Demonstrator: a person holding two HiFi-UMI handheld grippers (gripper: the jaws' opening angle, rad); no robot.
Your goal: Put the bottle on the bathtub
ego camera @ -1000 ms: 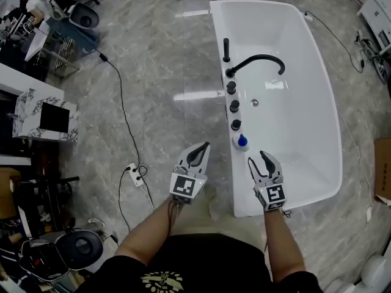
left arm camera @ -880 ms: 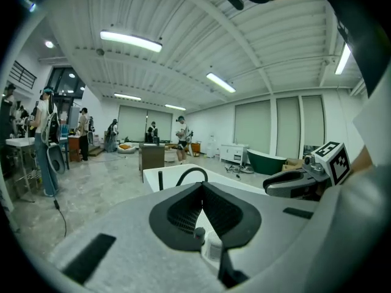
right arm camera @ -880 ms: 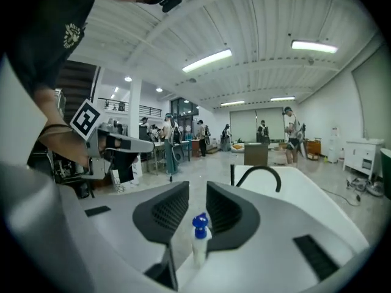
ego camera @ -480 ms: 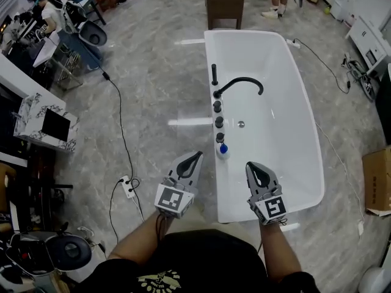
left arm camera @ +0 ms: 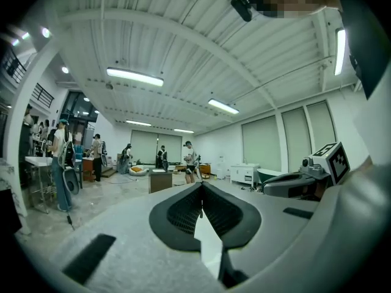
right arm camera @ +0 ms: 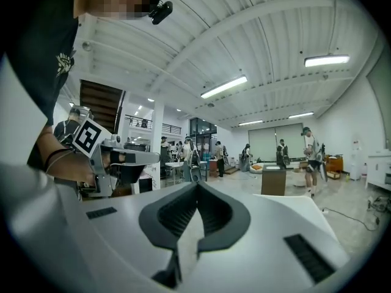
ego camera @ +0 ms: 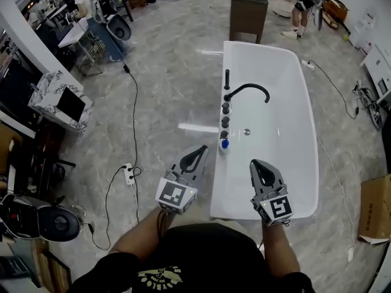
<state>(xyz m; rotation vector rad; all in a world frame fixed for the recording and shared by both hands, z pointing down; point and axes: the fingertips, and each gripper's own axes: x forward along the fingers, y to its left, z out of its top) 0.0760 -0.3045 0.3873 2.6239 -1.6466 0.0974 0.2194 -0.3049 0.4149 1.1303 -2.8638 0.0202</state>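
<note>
A small white bottle with a blue cap (ego camera: 224, 144) stands upright on the left rim of the white bathtub (ego camera: 299, 133), just nearer than a row of black knobs (ego camera: 225, 119) and the black faucet (ego camera: 247, 90). My left gripper (ego camera: 201, 148) is shut and empty, over the floor just left of the rim, with its tip a short way left of the bottle. My right gripper (ego camera: 254, 163) is shut and empty above the tub's near end, apart from the bottle. Both gripper views look level across the room, with the left gripper (left arm camera: 201, 185) and the right gripper (right arm camera: 197, 185) holding nothing.
A dark cabinet (ego camera: 247, 5) stands at the tub's far end. A power strip with a cable (ego camera: 129, 174) lies on the marble floor to the left. A marble-patterned desk (ego camera: 61, 102) is at the left, a cardboard box (ego camera: 374, 209) at the right. People stand far off.
The right gripper's jaws, apart a second ago, have come together. The head view has pulled back and shows more of the room. Both grippers sit a little farther from the bottle.
</note>
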